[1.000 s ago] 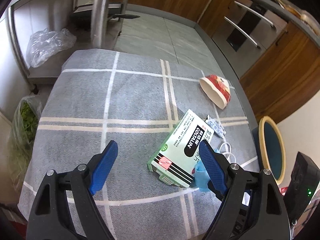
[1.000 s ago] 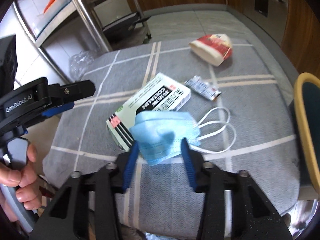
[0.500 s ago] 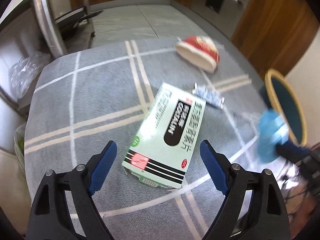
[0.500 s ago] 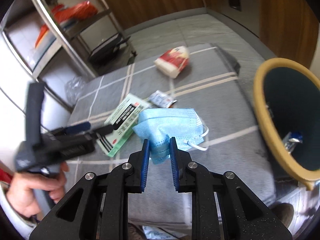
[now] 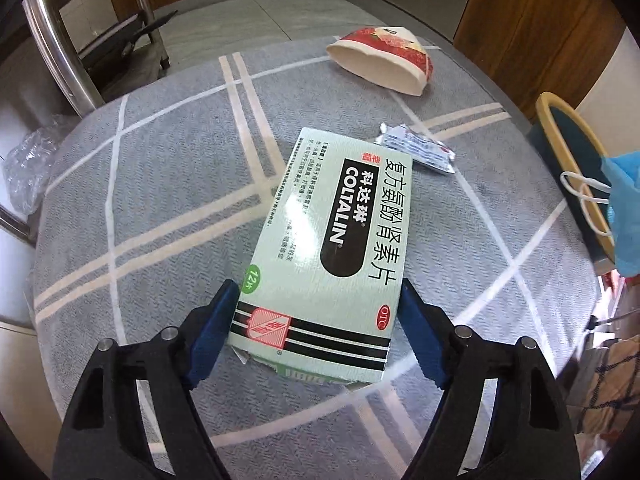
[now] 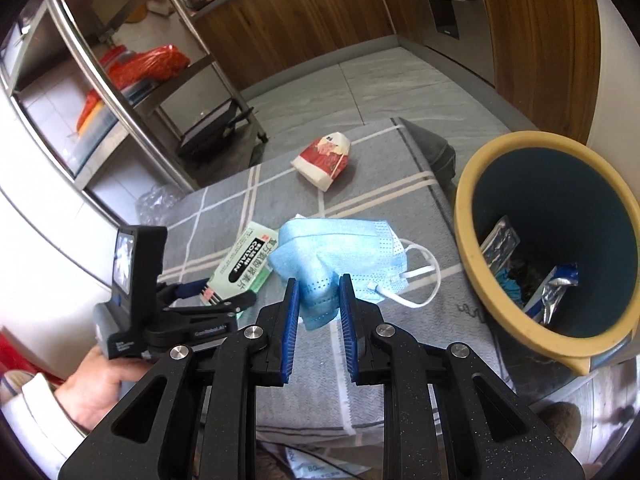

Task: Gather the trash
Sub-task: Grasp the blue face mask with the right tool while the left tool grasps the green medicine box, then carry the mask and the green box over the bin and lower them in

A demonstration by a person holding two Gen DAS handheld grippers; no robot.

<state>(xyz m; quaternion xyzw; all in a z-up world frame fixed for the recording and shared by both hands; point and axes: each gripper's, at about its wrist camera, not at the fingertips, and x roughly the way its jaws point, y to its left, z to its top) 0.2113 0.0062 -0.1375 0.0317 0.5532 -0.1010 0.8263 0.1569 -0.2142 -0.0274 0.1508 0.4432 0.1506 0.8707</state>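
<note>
A pale green medicine box lies on the grey checked cloth. My left gripper is open, its blue fingers on either side of the box's near end, not closed on it. The box also shows in the right wrist view. My right gripper is shut on a blue face mask and holds it above the cloth, left of the yellow-rimmed bin. The mask shows at the left wrist view's right edge. A crushed red and white paper cup and a small foil packet lie beyond the box.
The bin stands off the cloth's right edge and holds several wrappers. A metal rack with red bags stands behind on the left. A clear plastic bag lies on the floor. Wooden cabinets line the back.
My left gripper has moved forward so its fingers now flank the box's near end. My right gripper has carried the mask up and right, toward the bin.
</note>
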